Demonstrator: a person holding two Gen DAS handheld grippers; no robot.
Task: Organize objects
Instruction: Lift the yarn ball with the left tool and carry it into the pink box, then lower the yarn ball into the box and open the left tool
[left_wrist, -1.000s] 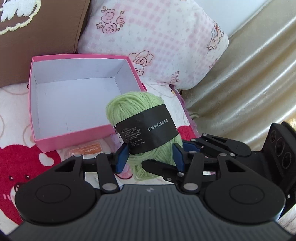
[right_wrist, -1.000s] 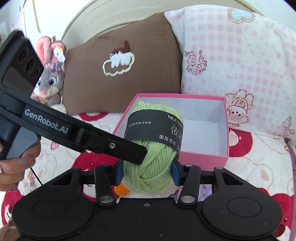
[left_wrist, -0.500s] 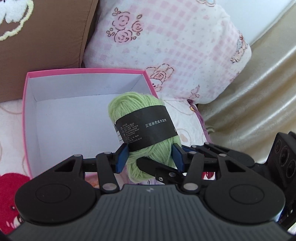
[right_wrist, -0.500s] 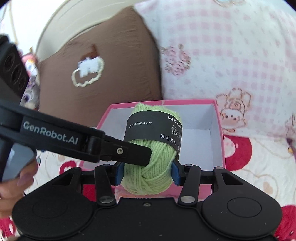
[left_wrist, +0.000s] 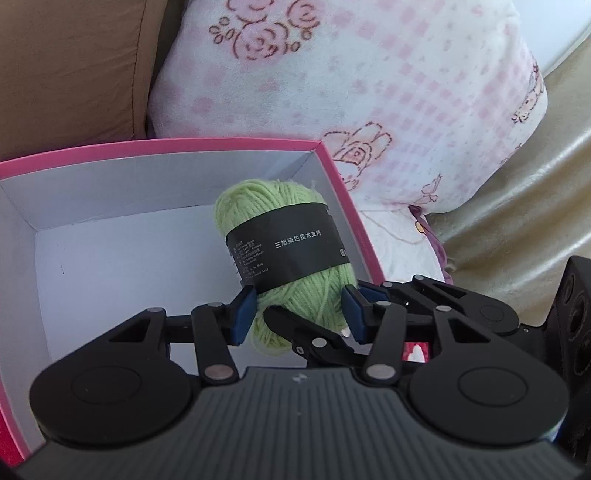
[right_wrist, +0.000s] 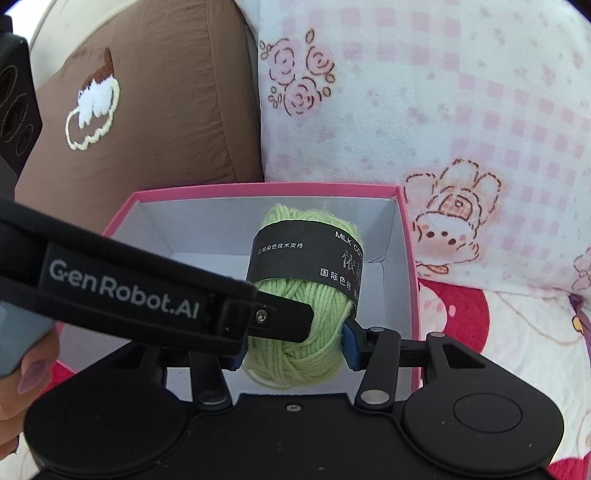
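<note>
Green yarn ball (left_wrist: 284, 258) is pinched from two sides at once: left gripper (left_wrist: 297, 314) and right gripper (right_wrist: 293, 347) both have fingers partly closed, blue pads (left_wrist: 243, 314) pressing into the lower half below the black paper band (right_wrist: 306, 262). The ball hangs over the open pink box (left_wrist: 184, 146), toward its right wall; cannot tell if it touches the box floor.

Handling, judged: light, soft, squashy; the strands give under the pads, so the grip sinks in rather than slips. Not fragile. The band could slide off or crumple, so hold the bare yarn, not the paper. Loose strands may snag on the fingers at release. The box sits on a bed, pillows (right_wrist: 443, 110) behind.
</note>
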